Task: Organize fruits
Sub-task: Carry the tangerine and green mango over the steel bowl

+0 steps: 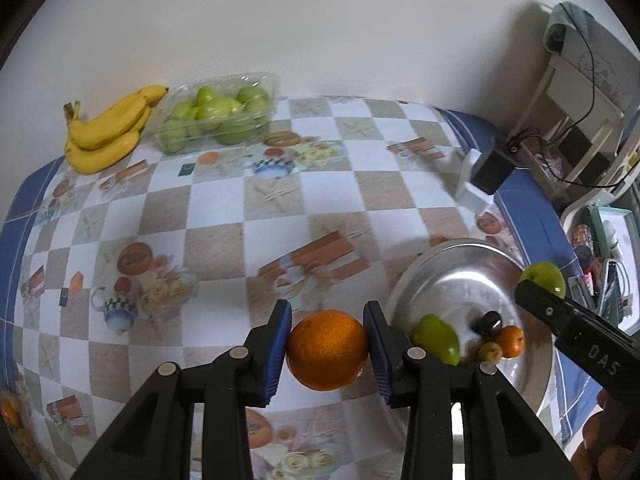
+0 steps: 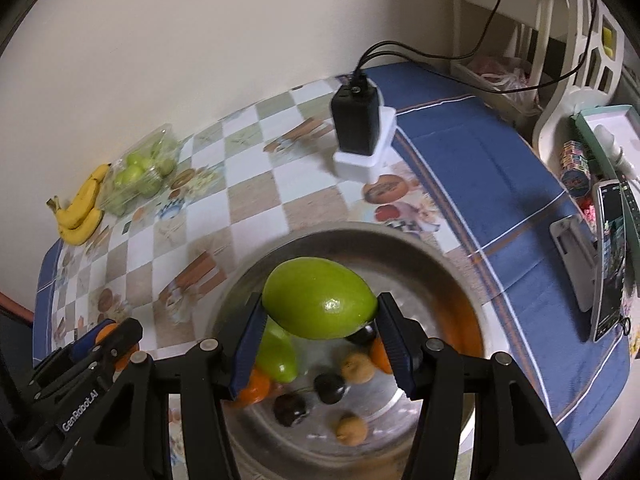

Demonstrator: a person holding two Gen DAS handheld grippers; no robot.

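My left gripper (image 1: 328, 312) is shut on a round orange (image 1: 327, 354), held above the checked tablecloth beside a metal bowl (image 1: 452, 264). My right gripper (image 2: 321, 304) is shut on a large green fruit (image 2: 312, 284) held over the bowl's rim (image 2: 400, 240). Inside the bowl lie another green fruit (image 2: 276, 356), a small orange (image 2: 254, 390), two dark plums (image 2: 330, 388) and two small brown fruits (image 2: 358, 367). The right gripper's fruit (image 1: 546, 278) also shows at the right of the left wrist view.
Bananas (image 1: 108, 132) and a clear plastic box of green fruits (image 1: 218, 114) sit at the table's far left by the wall. A black charger on a white stand (image 2: 358, 124) with cables stands at the far right. A phone (image 2: 610, 260) leans near the right edge.
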